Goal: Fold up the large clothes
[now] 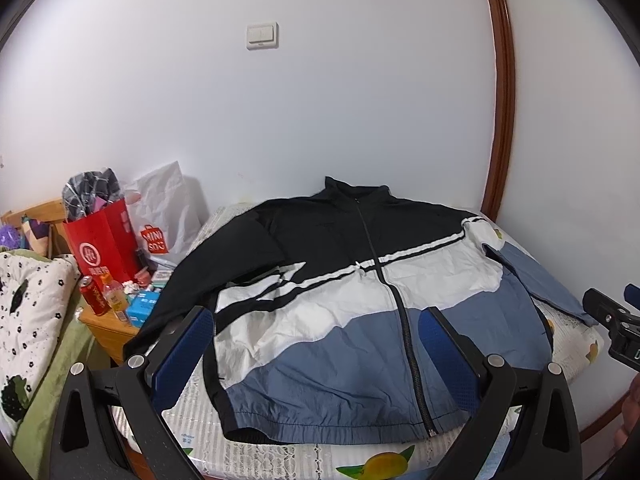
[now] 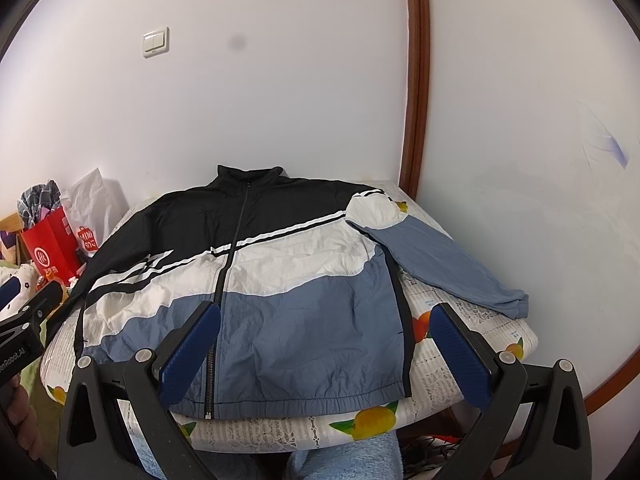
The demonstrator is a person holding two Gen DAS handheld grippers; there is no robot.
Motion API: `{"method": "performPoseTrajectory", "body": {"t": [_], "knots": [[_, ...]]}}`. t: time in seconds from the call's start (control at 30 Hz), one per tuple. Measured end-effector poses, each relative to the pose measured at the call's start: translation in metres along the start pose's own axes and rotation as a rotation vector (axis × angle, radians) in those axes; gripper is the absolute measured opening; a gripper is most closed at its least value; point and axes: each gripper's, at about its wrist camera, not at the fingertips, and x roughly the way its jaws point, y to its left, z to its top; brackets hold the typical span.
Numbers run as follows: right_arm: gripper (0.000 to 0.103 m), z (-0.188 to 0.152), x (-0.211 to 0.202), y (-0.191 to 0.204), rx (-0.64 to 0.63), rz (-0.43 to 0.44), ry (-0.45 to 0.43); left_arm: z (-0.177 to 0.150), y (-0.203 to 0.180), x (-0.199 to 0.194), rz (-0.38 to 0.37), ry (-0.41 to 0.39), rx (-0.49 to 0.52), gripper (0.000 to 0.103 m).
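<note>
Black, white and blue zip jacket (image 2: 256,280) lies flat, zipped, front up on the bed (image 2: 472,376); collar toward the wall, hem toward me, long axis running away from me. My left fingers (image 1: 316,356) and right fingers (image 2: 324,352) both spread, empty, above the hem.
</note>
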Motion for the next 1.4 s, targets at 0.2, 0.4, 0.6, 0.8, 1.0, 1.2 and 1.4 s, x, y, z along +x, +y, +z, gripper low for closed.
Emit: {"method": "performPoseTrajectory", "body": {"t": [0.2, 0.4, 0.6, 0.8, 1.0, 1.2, 1.4], "knots": [[0.103, 0.002, 0.014, 0.004, -0.002, 0.006, 0.025, -0.001, 0.008, 0.019, -0.016, 0.025, -0.03, 0.102], [0.103, 0.002, 0.043, 0.006, -0.001, 0.005, 0.053, -0.004, 0.023, 0.047, -0.059, 0.103, -0.046, 0.102], [0.103, 0.005, 0.084, 0.013, -0.025, -0.006, 0.103, -0.001, 0.047, 0.083, 0.008, 0.17, -0.05, 0.102], [0.102, 0.008, 0.125, 0.017, 0.017, 0.041, 0.149, -0.005, 0.082, 0.114, 0.044, 0.216, -0.083, 0.1], [0.097, 0.013, 0.157, 0.034, -0.015, 0.058, 0.158, -0.02, 0.129, 0.142, 0.118, 0.273, -0.115, 0.1], [0.095, 0.016, 0.185, 0.058, -0.047, 0.078, 0.19, -0.031, 0.166, 0.168, 0.176, 0.316, -0.137, 0.1], [0.095, 0.012, 0.2, 0.08, -0.089, 0.06, 0.223, -0.043, 0.198, 0.19, 0.198, 0.356, -0.158, 0.094]]}}
